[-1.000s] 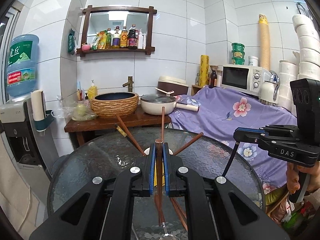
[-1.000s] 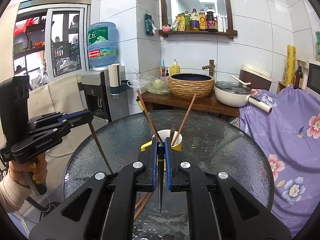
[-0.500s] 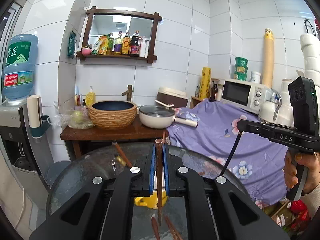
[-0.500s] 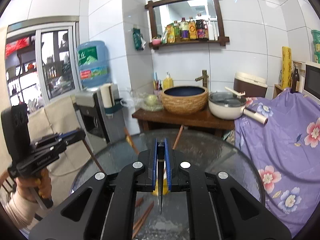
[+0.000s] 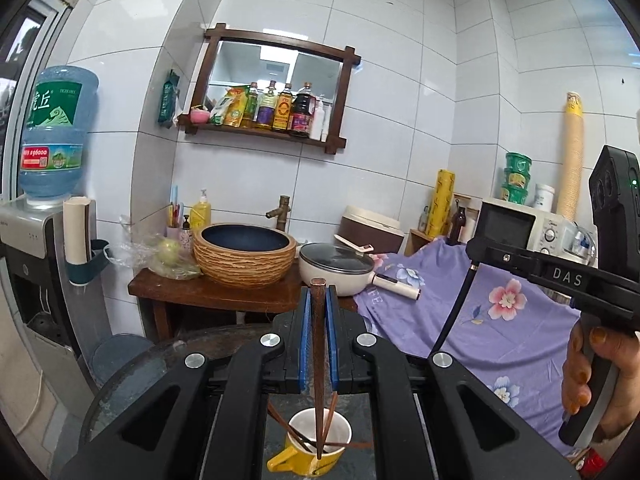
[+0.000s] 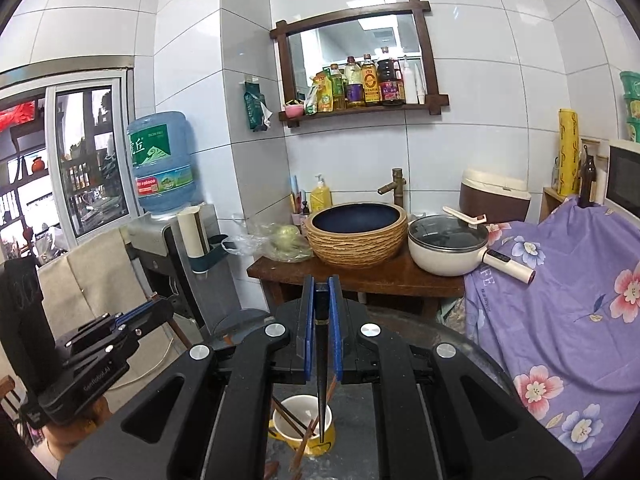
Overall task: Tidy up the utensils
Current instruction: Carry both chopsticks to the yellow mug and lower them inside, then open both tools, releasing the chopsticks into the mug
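A yellow cup (image 5: 308, 446) with a white inside stands on the round glass table (image 5: 132, 376) and holds several chopsticks. My left gripper (image 5: 318, 294) is shut on a brown wooden chopstick (image 5: 318, 360) that hangs straight down, its tip over the cup's mouth. My right gripper (image 6: 321, 282) is shut on a black chopstick (image 6: 321, 380), tip down just above the same cup (image 6: 302, 428). In the left wrist view the right gripper (image 5: 474, 246) shows at the right in a hand, its black chopstick (image 5: 454, 308) slanting down. The left gripper (image 6: 164, 308) appears at the left of the right wrist view.
Behind the glass table stands a wooden side table (image 5: 208, 292) with a woven basin (image 5: 244, 256) and a white lidded pot (image 5: 340, 268). A water dispenser (image 5: 28, 240) is at the left. A purple floral cloth (image 5: 500, 320) lies at the right. Loose chopsticks (image 6: 298, 458) lie beside the cup.
Both grippers have risen with their chopsticks still clamped. The cup has slid from ahead of the fingers to below the hanging tips, and most of the glass table has dropped out of view.
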### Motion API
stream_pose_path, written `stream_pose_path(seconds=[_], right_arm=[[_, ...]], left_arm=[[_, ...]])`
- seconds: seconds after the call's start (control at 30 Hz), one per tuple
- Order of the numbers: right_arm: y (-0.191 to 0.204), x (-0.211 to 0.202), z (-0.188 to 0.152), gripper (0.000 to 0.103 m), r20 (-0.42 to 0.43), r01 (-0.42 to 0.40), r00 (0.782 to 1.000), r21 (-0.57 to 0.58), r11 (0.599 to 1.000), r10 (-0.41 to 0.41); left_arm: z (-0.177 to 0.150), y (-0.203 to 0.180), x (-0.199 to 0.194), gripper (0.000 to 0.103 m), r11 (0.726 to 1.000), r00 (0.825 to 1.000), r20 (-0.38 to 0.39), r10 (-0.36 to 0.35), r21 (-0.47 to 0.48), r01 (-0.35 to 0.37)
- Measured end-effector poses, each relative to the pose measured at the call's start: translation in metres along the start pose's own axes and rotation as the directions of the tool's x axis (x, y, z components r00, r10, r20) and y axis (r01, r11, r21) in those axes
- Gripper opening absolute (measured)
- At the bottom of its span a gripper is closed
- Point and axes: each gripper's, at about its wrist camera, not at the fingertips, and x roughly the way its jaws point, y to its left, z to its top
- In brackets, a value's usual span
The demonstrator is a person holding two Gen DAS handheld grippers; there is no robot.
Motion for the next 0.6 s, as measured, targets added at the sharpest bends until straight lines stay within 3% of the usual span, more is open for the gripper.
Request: stream_pose_path(seconds=[0.6], right_arm=[[-0.009,0.075,-0.040,0.008,-0.135,-0.005,0.991,0.014,1.000,0.007]], left_arm=[[-0.033,0.014,0.044,0.007,0.999,0.996,-0.082,0.022,-0.025,-0.024]])
